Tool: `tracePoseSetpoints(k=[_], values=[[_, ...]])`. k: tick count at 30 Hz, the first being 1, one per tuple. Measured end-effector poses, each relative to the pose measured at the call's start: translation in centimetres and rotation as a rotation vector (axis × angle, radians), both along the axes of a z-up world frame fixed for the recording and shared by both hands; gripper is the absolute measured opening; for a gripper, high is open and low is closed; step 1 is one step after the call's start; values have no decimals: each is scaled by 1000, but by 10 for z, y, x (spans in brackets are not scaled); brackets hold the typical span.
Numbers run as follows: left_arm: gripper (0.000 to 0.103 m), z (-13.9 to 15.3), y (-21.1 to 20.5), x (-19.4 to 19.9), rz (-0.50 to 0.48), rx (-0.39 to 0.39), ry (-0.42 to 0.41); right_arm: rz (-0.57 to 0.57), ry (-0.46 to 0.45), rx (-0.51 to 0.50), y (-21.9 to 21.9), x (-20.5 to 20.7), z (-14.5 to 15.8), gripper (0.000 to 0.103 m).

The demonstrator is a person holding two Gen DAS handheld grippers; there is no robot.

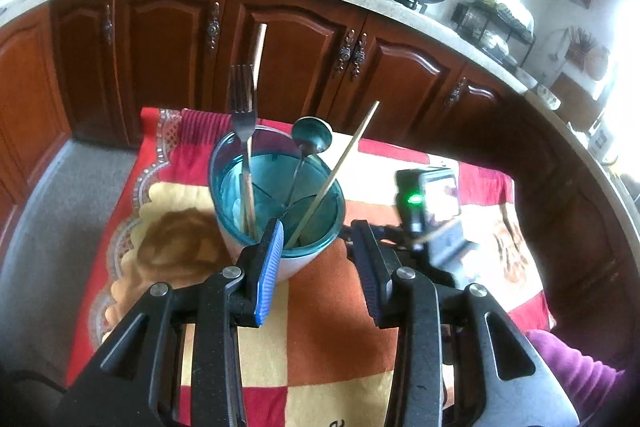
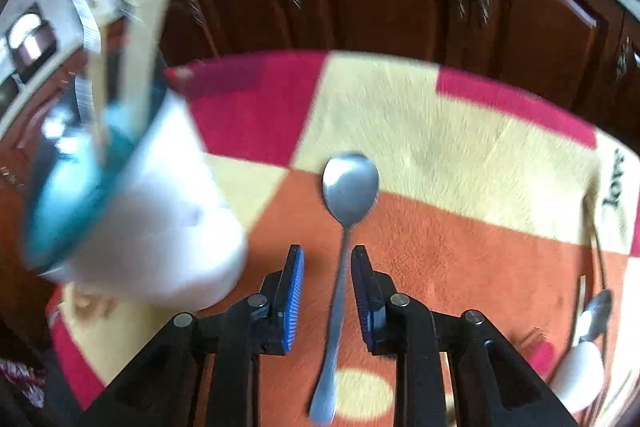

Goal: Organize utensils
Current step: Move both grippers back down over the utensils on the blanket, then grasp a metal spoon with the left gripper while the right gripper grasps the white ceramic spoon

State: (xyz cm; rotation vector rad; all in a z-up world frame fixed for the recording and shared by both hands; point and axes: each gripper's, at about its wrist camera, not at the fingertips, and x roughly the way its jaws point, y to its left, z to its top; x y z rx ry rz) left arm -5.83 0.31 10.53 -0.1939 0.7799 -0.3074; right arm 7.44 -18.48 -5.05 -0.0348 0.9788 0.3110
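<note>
A white cup with a teal rim point(image 1: 276, 195) stands on the patchwork cloth and holds a fork point(image 1: 242, 107), a small ladle point(image 1: 312, 137) and two chopsticks point(image 1: 344, 163). My left gripper point(image 1: 316, 239) is open and empty, its fingers just short of the cup's near side. In the right wrist view a metal spoon point(image 2: 350, 183) lies on the cloth between the fingers of my right gripper point(image 2: 326, 259), which is open around its handle. The cup point(image 2: 132, 211) shows blurred at the left.
The cloth point(image 1: 328, 311) covers a low table in front of brown kitchen cabinets point(image 1: 280, 39). The right gripper's body point(image 1: 428, 203) sits right of the cup. Another spoon and a white object point(image 2: 592, 327) lie at the cloth's right edge.
</note>
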Motion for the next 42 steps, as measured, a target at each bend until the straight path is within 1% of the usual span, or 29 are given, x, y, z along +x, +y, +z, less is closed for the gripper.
tracePoseSetpoints(k=[1,2,3,5,8,10,15,18,20,22,24,25,26,29,31,34,39,42], values=[[36,0,2,0,4,-2,1,-6,23,-21,2,5,-9,17],[36,-1,5,2,9,-6,4,-7,21,-37,2,7,-14,13],[36,-2,7,3,16,-12,8,-4,-2,-45,2,6,-14,8],[36,-5,9,6,28,-25,19,-7,5,-69,1,7,-16,4],[35,-9,7,7,23,-42,35,-23,16,-74,-5,2,-16,3],[35,-10,2,4,7,-41,33,-47,42,-27,-19,-10,-17,3],[36,-22,-20,-3,-48,-35,64,-130,110,167,-66,-58,-23,3],[36,-34,-41,-7,-91,-30,101,-136,142,200,-76,-90,-23,3],[36,-45,-60,-10,-137,-15,128,-130,162,224,-77,-105,-26,3],[36,-56,-74,-11,-166,0,150,-114,161,276,-84,-121,-23,4],[36,-71,-89,-9,-204,12,182,-121,135,305,-96,-136,-15,14],[36,-76,-94,-7,-211,22,195,-127,124,310,-92,-141,-8,17],[36,-84,-100,-3,-213,35,207,-135,114,316,-98,-145,-4,20],[35,-101,-109,10,-193,51,233,-170,85,329,-121,-150,9,21],[35,-110,-113,20,-186,35,249,-195,81,340,-135,-155,12,21],[35,-120,-118,33,-172,24,256,-224,77,368,-153,-156,13,21],[35,-140,-124,47,-126,62,276,-242,55,387,-171,-154,15,21],[35,-146,-127,53,-114,56,283,-262,52,380,-182,-150,12,21]])
